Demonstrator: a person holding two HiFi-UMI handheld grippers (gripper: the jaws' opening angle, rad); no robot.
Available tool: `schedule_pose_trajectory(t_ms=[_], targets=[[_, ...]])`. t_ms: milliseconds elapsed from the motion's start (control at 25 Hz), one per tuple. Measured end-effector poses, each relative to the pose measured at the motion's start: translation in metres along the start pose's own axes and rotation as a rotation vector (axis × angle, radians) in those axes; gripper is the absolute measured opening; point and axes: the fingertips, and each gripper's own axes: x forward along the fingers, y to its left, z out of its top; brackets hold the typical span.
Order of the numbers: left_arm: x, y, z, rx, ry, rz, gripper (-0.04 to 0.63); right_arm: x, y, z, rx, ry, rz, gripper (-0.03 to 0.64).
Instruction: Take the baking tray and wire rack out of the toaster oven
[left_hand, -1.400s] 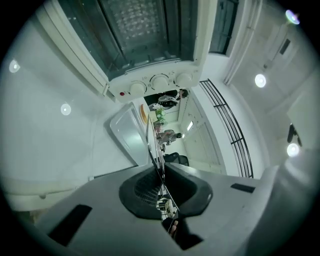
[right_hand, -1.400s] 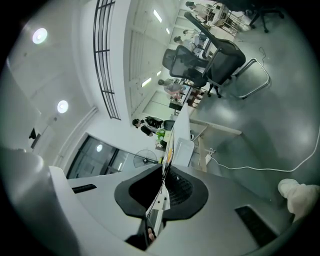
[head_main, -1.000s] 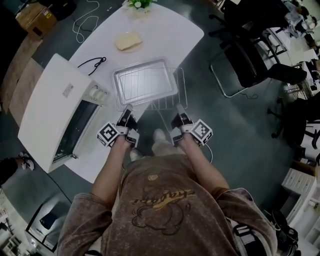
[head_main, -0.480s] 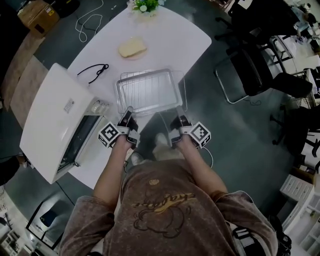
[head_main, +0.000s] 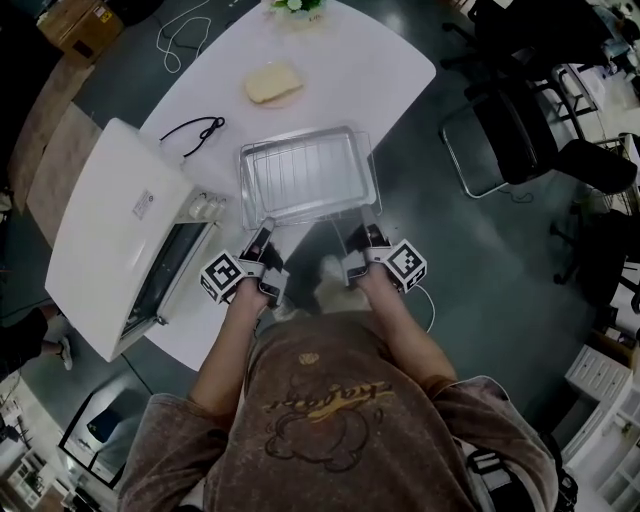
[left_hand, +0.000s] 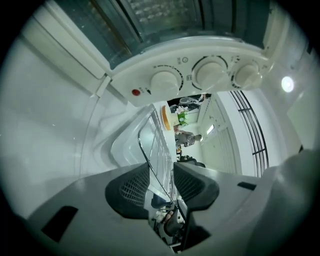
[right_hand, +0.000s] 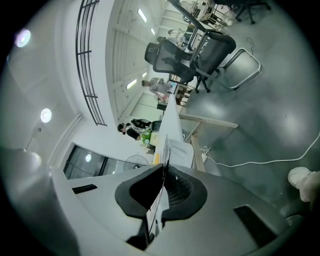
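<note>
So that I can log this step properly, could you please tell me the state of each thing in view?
Toaster oven, door open.
Baking tray, out of the oven, flat on the table.
Wire rack, out of the oven, stacked with the tray.
Left gripper, jaws have just been opening, apart around the tray edge.
Right gripper, jaws shut on the tray edge.

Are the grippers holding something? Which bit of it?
The right gripper is clamped on the near edge of the baking tray and wire rack, by the right corner. The left gripper has just been opening its jaws; the edge sits between them, unpressed.
</note>
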Motion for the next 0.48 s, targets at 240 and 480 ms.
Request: schedule_pose_trajectory(t_ms=[240, 480], targets=[[-0.016, -0.001, -0.023, -0.039, 0.054, 0.008, 0.132, -0.001, -0.006, 0.018, 0.013, -0.06, -0.016, 0.002], [-0.024, 0.004, -0.033, -0.052, 0.073, 0.024, 0.133, 0.005, -0.003, 0.016, -0.012, -0.058, 0.008, 0.003]])
